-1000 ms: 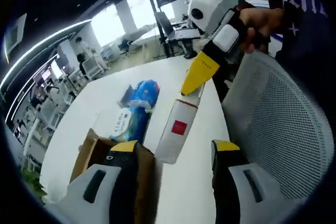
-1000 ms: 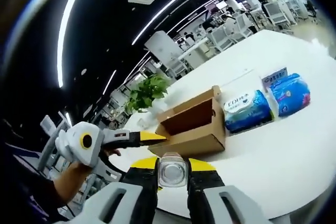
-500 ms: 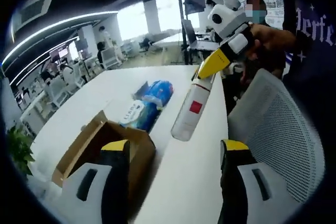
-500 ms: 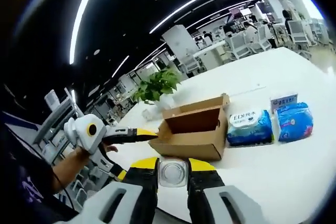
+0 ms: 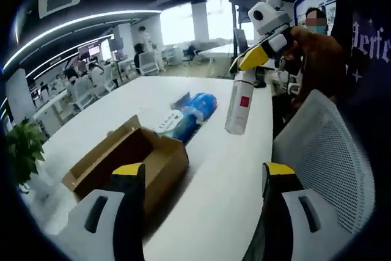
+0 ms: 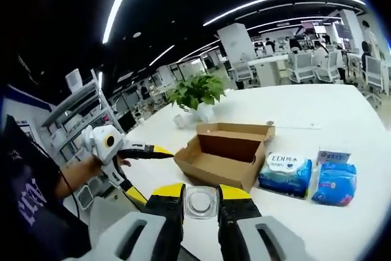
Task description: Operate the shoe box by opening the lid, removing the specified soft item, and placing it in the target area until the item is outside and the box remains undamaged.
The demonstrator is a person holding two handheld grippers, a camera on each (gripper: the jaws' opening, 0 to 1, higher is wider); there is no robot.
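Observation:
An open brown cardboard shoe box [image 5: 125, 158] [image 6: 227, 151] sits on the white table [image 5: 220, 175], its inside dark and its lid flap folded back. Beside it lie a blue-and-white wipes pack [image 6: 285, 173] [image 5: 172, 125] and a blue soft pack [image 6: 335, 183] [image 5: 201, 105]. My right gripper [image 6: 201, 195] [image 5: 242, 70] is shut on a clear bottle with a red label [image 5: 239, 103] [image 6: 200, 202], which hangs upright above the table's near side. My left gripper [image 5: 203, 172] [image 6: 146, 172] is open with nothing between its jaws, at the near end of the box.
A white mesh chair [image 5: 327, 151] stands against the table's near edge. A potted plant [image 6: 198, 92] stands on the table beyond the box. A person's hand [image 5: 308, 47] holds the right gripper. Office desks and chairs fill the background.
The right gripper has lifted the bottle from a low slant over the table to upright, higher and farther out. Both cameras swung, so the box and packs sit differently in view.

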